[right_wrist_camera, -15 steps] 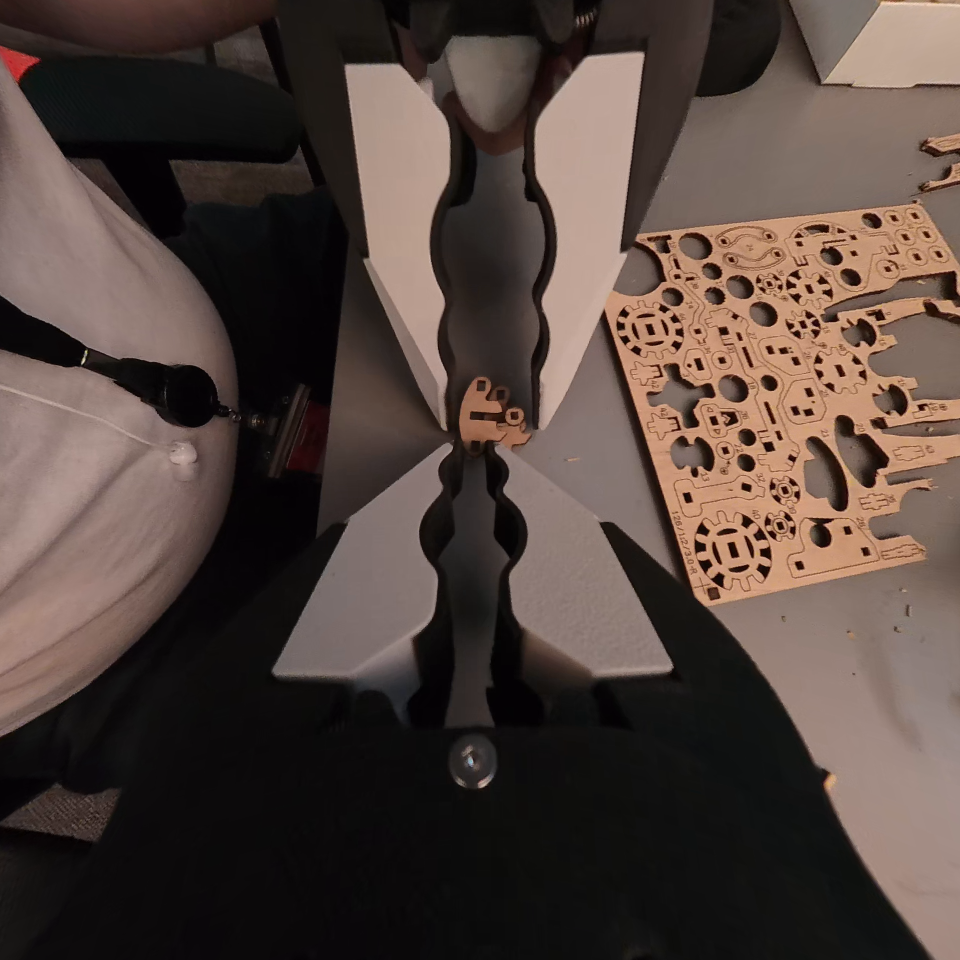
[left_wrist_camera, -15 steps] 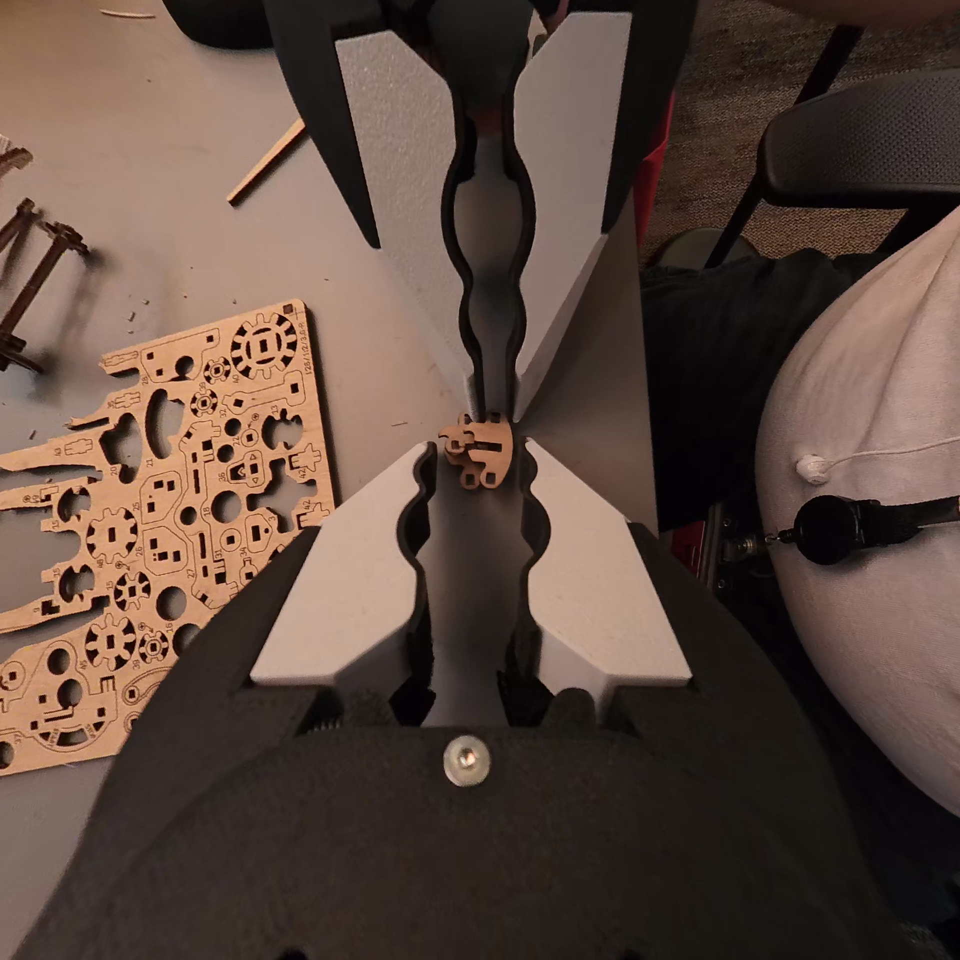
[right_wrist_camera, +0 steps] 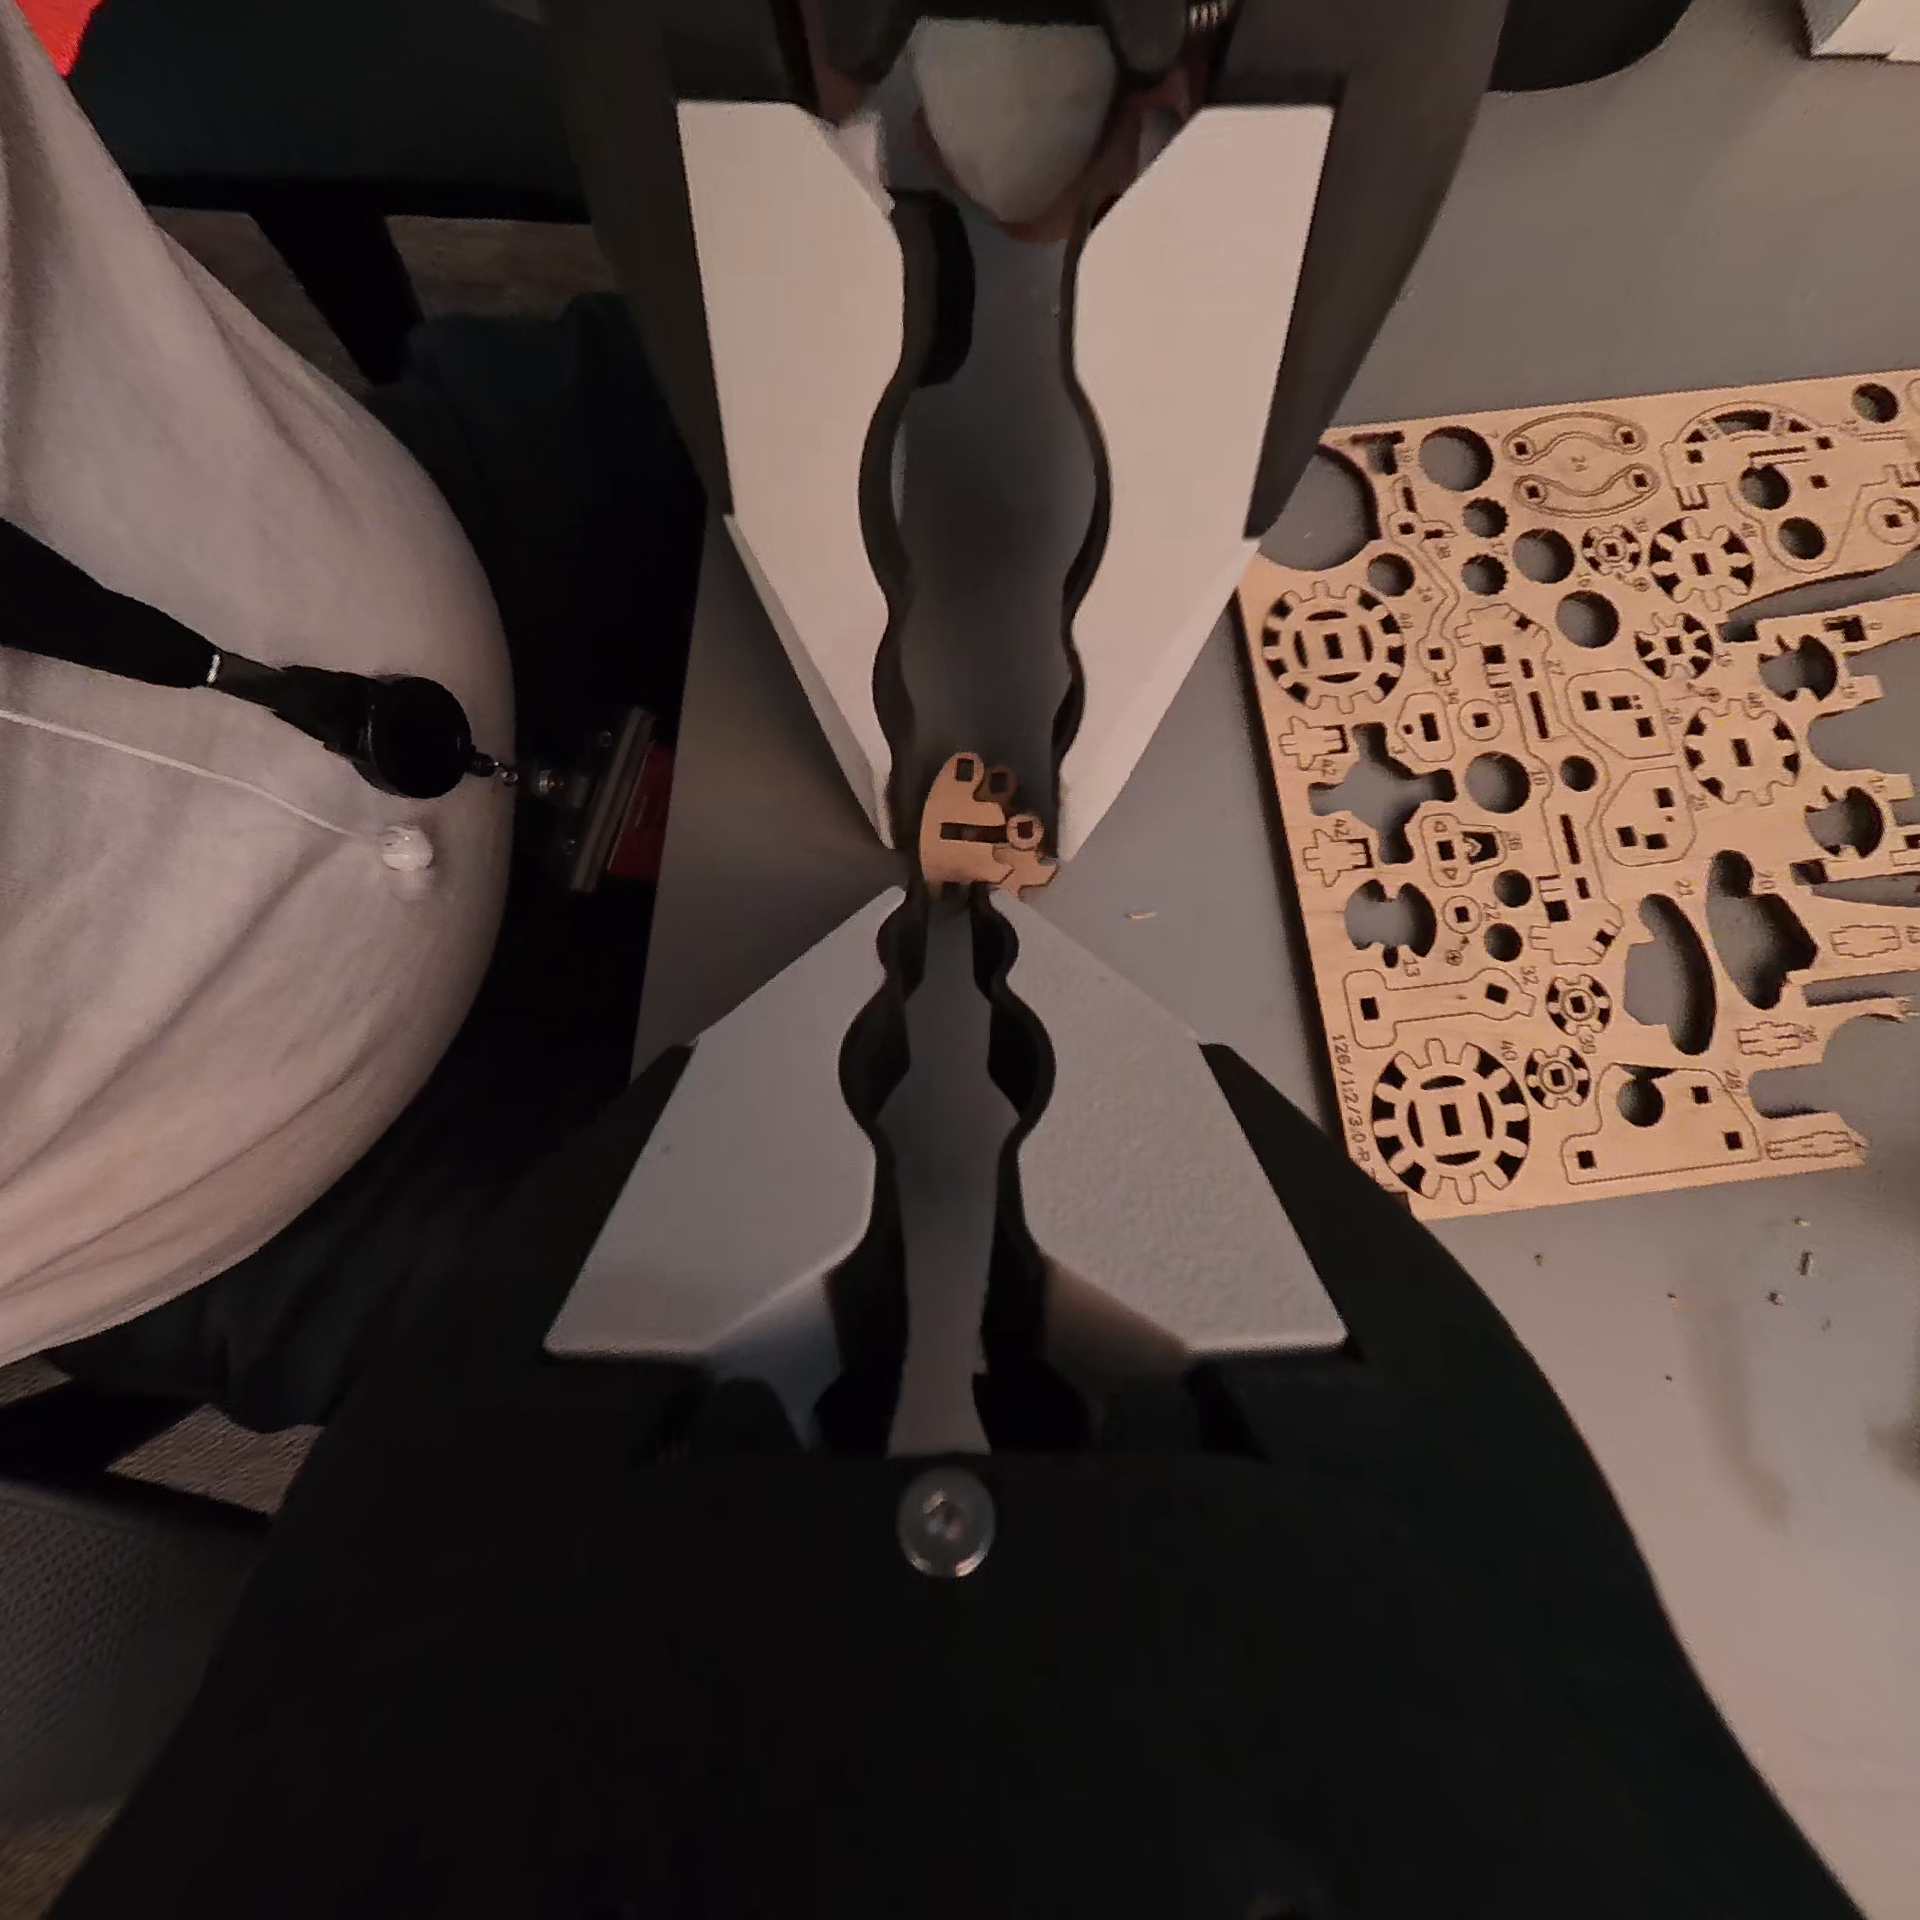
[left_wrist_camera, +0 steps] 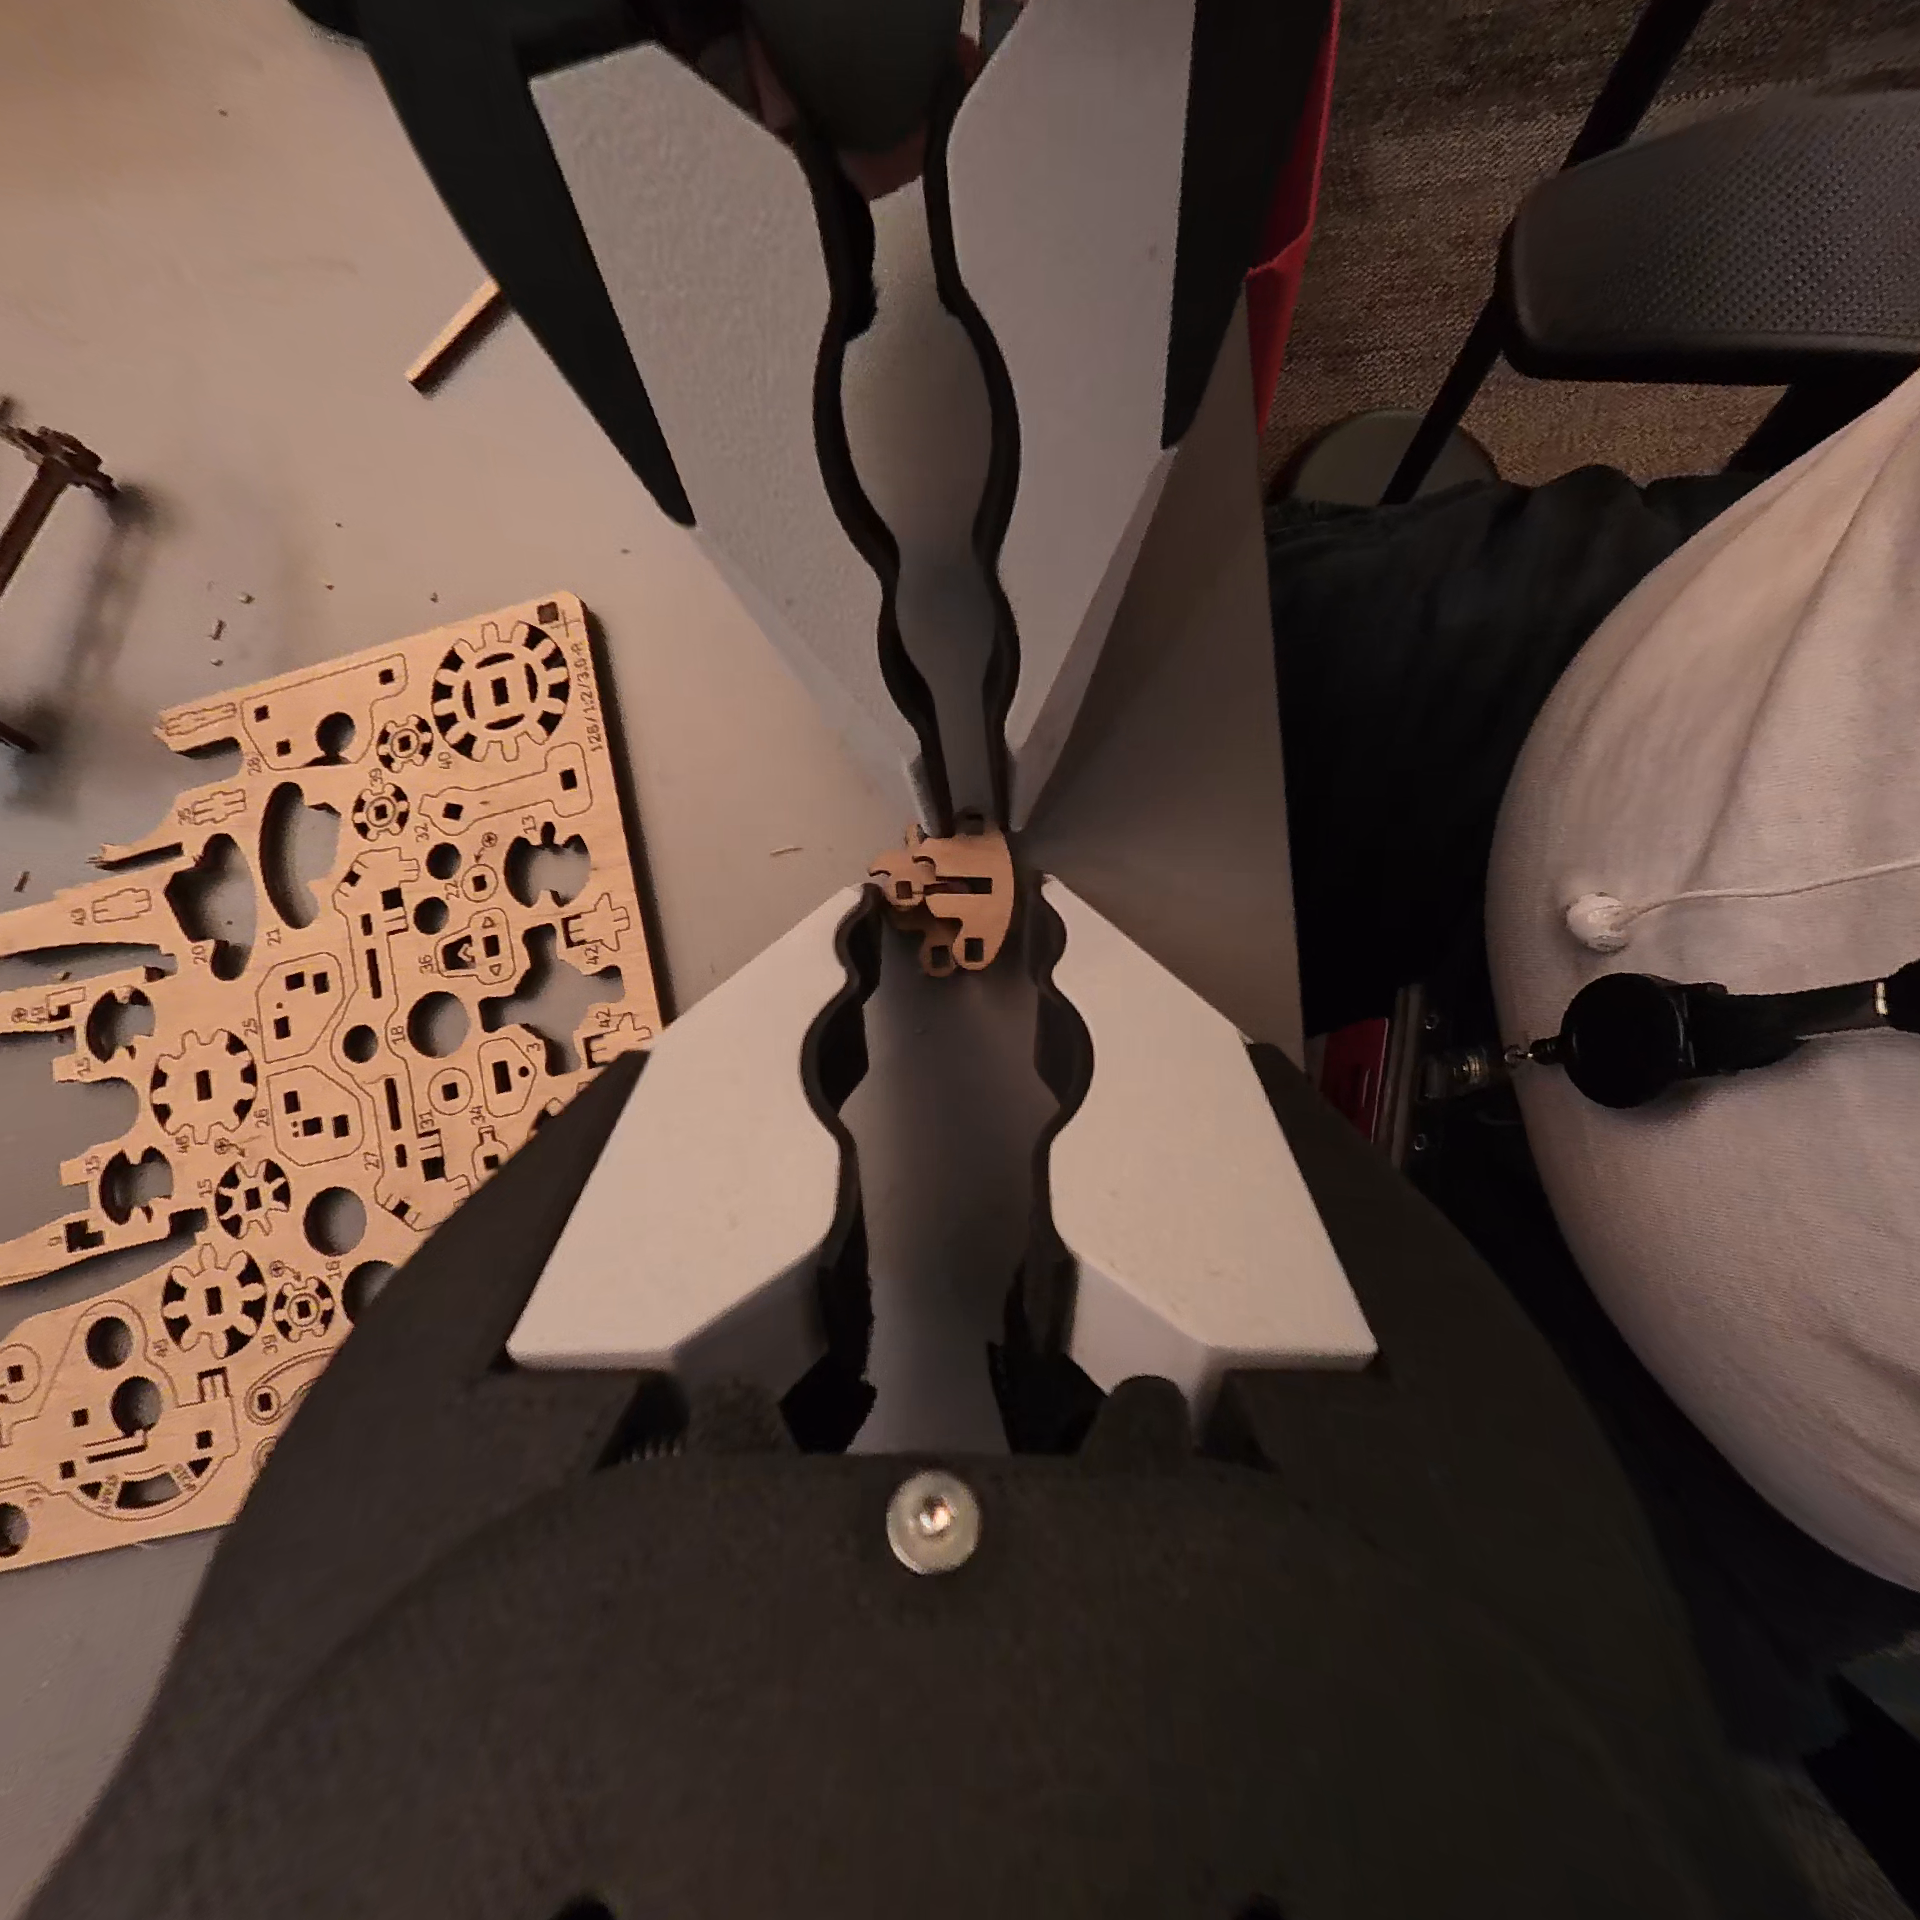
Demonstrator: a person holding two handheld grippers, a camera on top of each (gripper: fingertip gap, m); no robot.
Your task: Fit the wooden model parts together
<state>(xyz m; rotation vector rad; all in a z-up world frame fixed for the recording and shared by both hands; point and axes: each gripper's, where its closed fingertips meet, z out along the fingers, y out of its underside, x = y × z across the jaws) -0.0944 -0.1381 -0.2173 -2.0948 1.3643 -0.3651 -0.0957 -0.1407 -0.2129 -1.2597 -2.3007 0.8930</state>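
right hand-held gripper (right_wrist_camera: 951, 902) clenched on the lower edge of a small wooden part (right_wrist_camera: 977, 836) at centre frame. left hand-held gripper (left_wrist_camera: 951, 920) tip to tip opposite, spread around the same part (left_wrist_camera: 951, 899), grip uncertain. punched wooden sheet (right_wrist_camera: 1579, 790) flat on the grey bench (right_wrist_camera: 1558, 260) at right of the right wrist view, at left (left_wrist_camera: 260, 1039) in the left wrist view. loose thin stick (left_wrist_camera: 454, 335) at upper left there.

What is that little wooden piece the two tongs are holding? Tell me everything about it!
The little wooden piece is flat, pale, laser-cut wood with dark burnt edges, square holes and a slot. A smaller knobbly part overlaps one side. It hangs above the grey table, between two tongs meeting tip to tip. The right tongs pinch one edge; the left tongs stand wider around the other side. It lies beside the cut-out sheet.
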